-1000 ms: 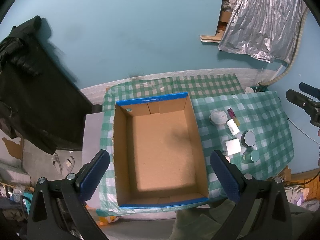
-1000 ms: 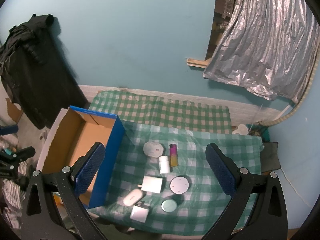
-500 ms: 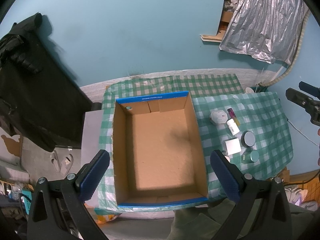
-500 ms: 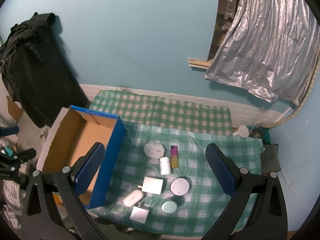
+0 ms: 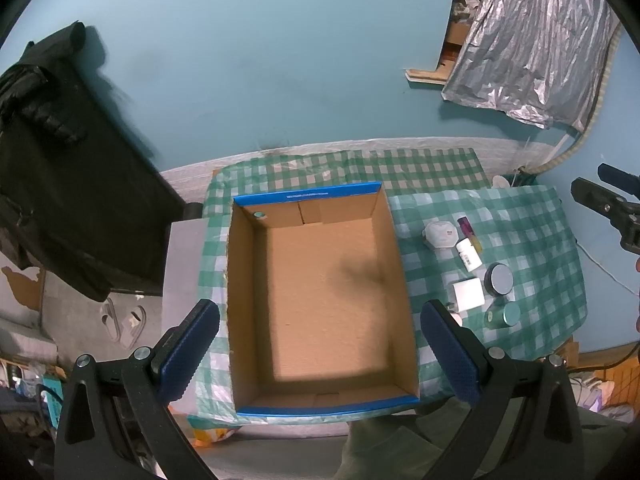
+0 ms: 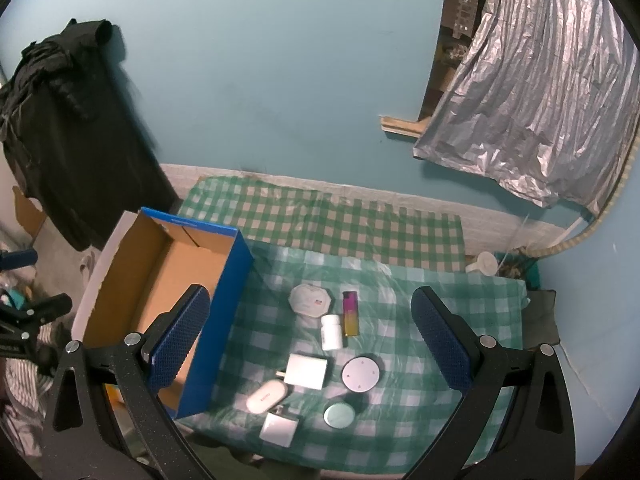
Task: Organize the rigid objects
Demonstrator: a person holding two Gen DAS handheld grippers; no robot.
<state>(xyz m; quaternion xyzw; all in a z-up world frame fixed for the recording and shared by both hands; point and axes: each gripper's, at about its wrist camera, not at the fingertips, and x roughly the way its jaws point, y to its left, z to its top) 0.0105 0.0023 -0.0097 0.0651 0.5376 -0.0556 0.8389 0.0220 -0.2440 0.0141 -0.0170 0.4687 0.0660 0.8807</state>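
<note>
Left wrist view first: the left gripper (image 5: 320, 350) is hanging high over a cardboard box (image 5: 320, 300) with blue edges, jaws spread wide and holding nothing, so the whole box interior is showing between the fingers. The box is sitting on a green checked tablecloth (image 5: 532, 216). To its right the small stuff is lying in a cluster: an octagonal white tin (image 5: 440, 235), a lighter (image 5: 469, 231) partly tucked behind a white pill bottle (image 5: 469, 255), a dark round tin (image 5: 499, 279), a white charger block (image 5: 468, 295) and a green jar (image 5: 502, 316). The gripper's right finger is covering whatever lies just below the charger, only a pale sliver peeking out. The right gripper is poking in at the far right edge (image 5: 600, 200), mostly cut off. Right wrist view: the right gripper (image 6: 310, 338) is also gaping wide and gripping nothing, hovering above the cluster. Here the lighter (image 6: 350, 314) is looking purple-to-yellow, just beside the bottle (image 6: 331, 332). The hidden bits are showing up now: a white oval case (image 6: 267, 396) and a second white plug (image 6: 279, 427) near the table's front edge. The round tin is reading as a pale grey disc (image 6: 361, 374) from this angle. The box's (image 6: 160, 280) near corner is sitting behind the left finger. Labels are too blurry to read.
</note>
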